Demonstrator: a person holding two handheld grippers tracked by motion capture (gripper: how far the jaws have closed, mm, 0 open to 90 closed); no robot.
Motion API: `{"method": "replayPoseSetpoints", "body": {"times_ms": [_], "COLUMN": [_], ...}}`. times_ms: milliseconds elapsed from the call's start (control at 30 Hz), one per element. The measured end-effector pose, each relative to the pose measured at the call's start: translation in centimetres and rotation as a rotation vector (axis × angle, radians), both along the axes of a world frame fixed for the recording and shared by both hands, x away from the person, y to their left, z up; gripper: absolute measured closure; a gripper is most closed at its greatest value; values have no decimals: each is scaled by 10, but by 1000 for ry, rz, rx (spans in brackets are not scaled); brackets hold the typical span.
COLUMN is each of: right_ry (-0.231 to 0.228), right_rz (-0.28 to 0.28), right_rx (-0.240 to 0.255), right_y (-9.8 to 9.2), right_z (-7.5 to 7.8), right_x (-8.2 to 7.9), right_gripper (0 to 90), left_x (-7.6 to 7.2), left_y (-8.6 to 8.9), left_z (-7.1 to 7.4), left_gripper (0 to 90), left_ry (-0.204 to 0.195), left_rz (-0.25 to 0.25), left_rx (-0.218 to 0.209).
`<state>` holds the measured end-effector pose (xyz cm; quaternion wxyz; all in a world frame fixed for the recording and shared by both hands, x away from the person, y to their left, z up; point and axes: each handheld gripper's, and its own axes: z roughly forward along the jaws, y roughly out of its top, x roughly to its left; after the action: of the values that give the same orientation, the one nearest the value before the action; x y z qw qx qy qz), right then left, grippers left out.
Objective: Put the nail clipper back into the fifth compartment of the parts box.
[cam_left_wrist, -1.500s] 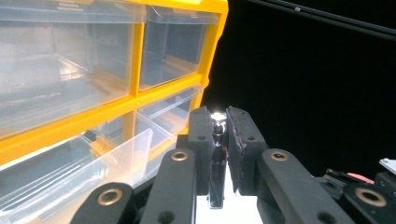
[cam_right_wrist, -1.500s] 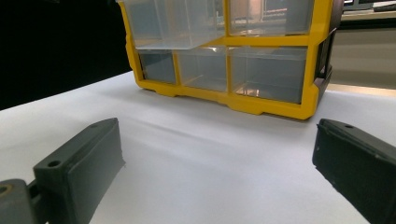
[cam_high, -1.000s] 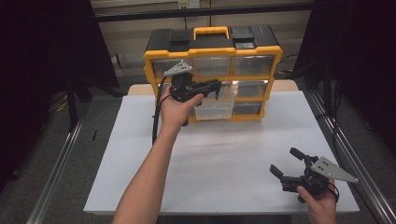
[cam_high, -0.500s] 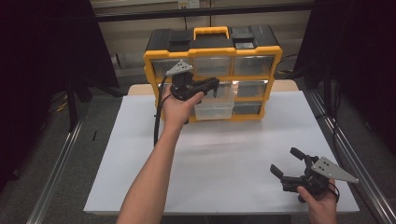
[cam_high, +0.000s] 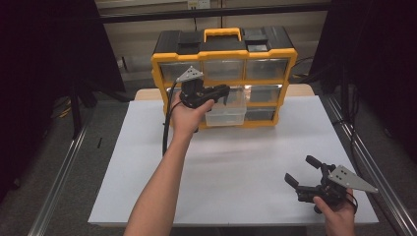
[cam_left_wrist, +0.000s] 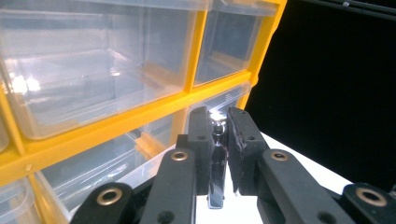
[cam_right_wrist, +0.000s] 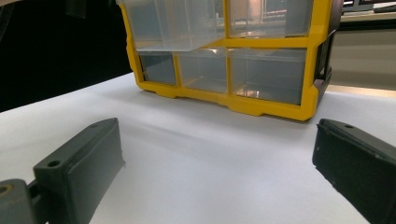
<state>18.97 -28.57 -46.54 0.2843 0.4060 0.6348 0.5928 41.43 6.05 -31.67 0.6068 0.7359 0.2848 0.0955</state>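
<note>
High view: a yellow drawer organizer (cam_high: 223, 73) with clear drawers is seen at the far edge of the white worktop (cam_high: 231, 172). One clear drawer (cam_high: 226, 112) in its lower middle is pulled out toward the person. The left hand-held gripper (cam_high: 223, 93) is held up in front of the organizer, just above that open drawer. Left gripper view: its jaws are pressed together on a small shiny metal piece (cam_left_wrist: 217, 163), close to the drawer fronts. The right hand-held gripper (cam_high: 302, 172) is held low at the near right of the worktop, well apart from the organizer, jaws spread wide with nothing between them.
</note>
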Motion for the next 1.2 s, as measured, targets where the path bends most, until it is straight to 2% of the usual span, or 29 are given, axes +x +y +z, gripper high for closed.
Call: {"method": "replayPoseSetpoints", "body": {"times_ms": [133,233,300,400,467,733,867,1033,1067,1100,1200], "right_ry": [-3,-1,-2,-5,-5,-5,-6,-5,-4,-4,-1], "right_rz": [-5,-5,-5,-8,-9,-10,-8,-10,-8,-6,-5], "right_rx": [2,3,4,6,7,9,9,8,10,5,13], "right_y": [0,0,0,0,0,0,0,0,0,-1,0], "right_z": [0,0,0,0,0,0,0,0,0,0,0], "right_x": [0,0,0,0,0,0,0,0,0,0,0], "right_gripper": [12,11,12,12,12,12,12,12,12,12,12], "left_x": [1,0,0,-1,0,-1,-1,-2,-3,-2,-2], "left_y": [1,2,3,5,6,8,9,11,11,11,12], "left_z": [-3,-5,-5,-6,-7,-9,-10,-12,-11,-12,-13], "left_gripper": [807,807,807,807,807,806,806,806,806,806,806], "left_ry": [4,5,2,2,0,-5,-5,-9,-7,-10,-9], "left_rz": [6,14,7,22,12,30,26,31,42,31,24], "left_rx": [15,4,10,27,14,29,24,41,55,40,41]}}
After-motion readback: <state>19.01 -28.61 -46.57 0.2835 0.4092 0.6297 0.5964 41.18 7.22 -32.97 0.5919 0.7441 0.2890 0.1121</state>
